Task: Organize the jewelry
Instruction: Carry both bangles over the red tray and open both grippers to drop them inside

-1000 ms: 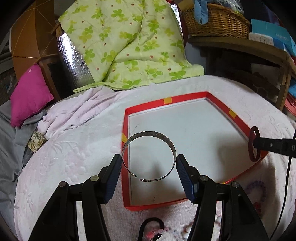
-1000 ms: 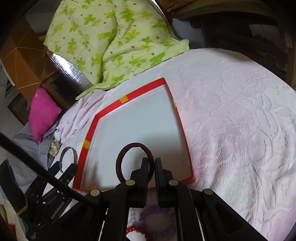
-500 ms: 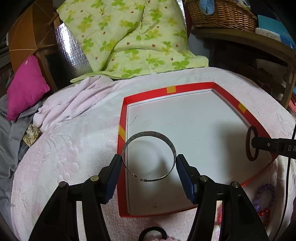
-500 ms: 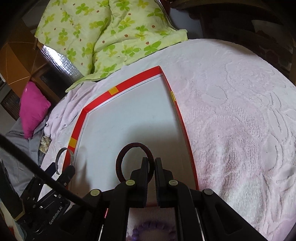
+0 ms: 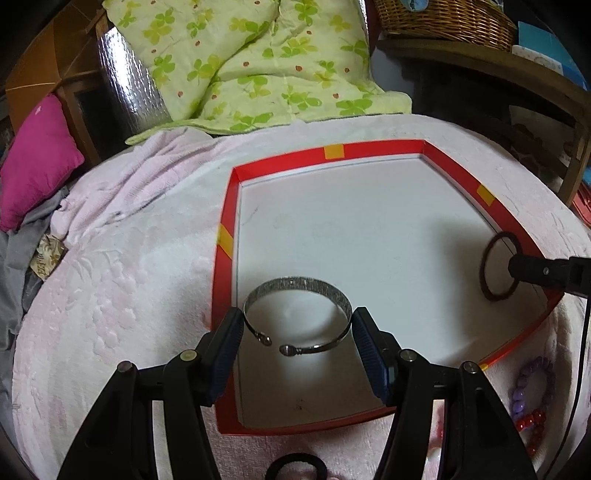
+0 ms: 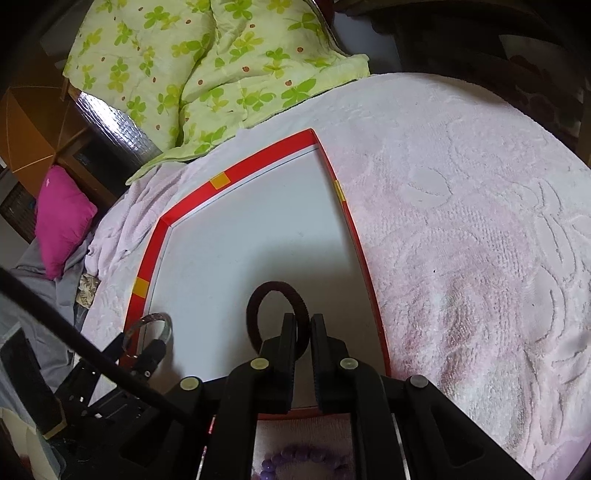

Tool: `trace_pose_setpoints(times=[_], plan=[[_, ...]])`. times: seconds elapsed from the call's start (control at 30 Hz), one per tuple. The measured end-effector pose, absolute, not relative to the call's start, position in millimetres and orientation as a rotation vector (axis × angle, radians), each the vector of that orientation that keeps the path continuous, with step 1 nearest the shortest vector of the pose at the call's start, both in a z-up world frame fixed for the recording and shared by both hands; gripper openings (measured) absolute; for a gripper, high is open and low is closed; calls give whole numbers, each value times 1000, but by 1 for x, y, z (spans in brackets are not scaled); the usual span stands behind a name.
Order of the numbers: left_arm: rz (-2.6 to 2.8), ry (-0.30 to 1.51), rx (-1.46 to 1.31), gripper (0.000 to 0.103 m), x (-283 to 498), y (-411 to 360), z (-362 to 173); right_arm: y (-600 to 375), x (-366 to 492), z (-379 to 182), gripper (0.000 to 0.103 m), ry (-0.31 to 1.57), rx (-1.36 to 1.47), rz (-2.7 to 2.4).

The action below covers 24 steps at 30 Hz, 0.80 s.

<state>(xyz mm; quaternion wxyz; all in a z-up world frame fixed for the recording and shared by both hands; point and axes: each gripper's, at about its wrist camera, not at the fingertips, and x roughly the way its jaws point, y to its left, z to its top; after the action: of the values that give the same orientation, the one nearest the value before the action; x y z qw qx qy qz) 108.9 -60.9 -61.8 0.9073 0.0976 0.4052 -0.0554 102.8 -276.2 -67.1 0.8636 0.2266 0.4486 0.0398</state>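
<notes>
Soft, even indoor light falls on the red-rimmed tray (image 5: 373, 151), with grey shadows pooling just ahead of and beneath each pair of jaws. Glare streaks the foil panel (image 5: 129, 81) far beyond them. Fisheye bending and dark vignetting ring both sharp views.

Mostly soft cloth here, plus a bit of shiny metal

We've got a silver bangle (image 5: 297, 317) that looks like polished metal with a finely textured outer band and smooth ball ends, next to a matt, fuzzy fabric hair tie (image 6: 277, 314). The tray (image 5: 373, 149) reads as smooth card: glossy red rim, matt white floor with a few scuffs. Under it we see a pale pink bedspread (image 6: 461, 240), plush with a raised floral pattern. The left gripper (image 5: 297, 341) looks like matt black plastic with ribbed blue rubbery pads (image 5: 369, 354). Further back: a printed cotton quilt (image 5: 258, 62), crinkly foil (image 5: 125, 85), a woven wicker basket (image 5: 443, 18) and glossy purple beads (image 6: 306, 458).
</notes>
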Motion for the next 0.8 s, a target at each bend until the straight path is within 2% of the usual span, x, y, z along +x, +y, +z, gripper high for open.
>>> trace_pose_setpoints(times=[0.13, 0.27, 0.57, 0.8], plan=[[-145, 878, 191, 63, 108, -59, -68, -281, 98, -66, 10, 936, 486, 83], [-178, 907, 133, 63, 108, -53, -68, -288, 93, -63, 21, 923, 503, 80], [-218, 920, 97, 63, 101, -52, -68, -314, 82, -55, 22, 882, 573, 68], [-221, 926, 82, 63, 98, -49, -68, -317, 76, -52, 21, 882, 524, 1]])
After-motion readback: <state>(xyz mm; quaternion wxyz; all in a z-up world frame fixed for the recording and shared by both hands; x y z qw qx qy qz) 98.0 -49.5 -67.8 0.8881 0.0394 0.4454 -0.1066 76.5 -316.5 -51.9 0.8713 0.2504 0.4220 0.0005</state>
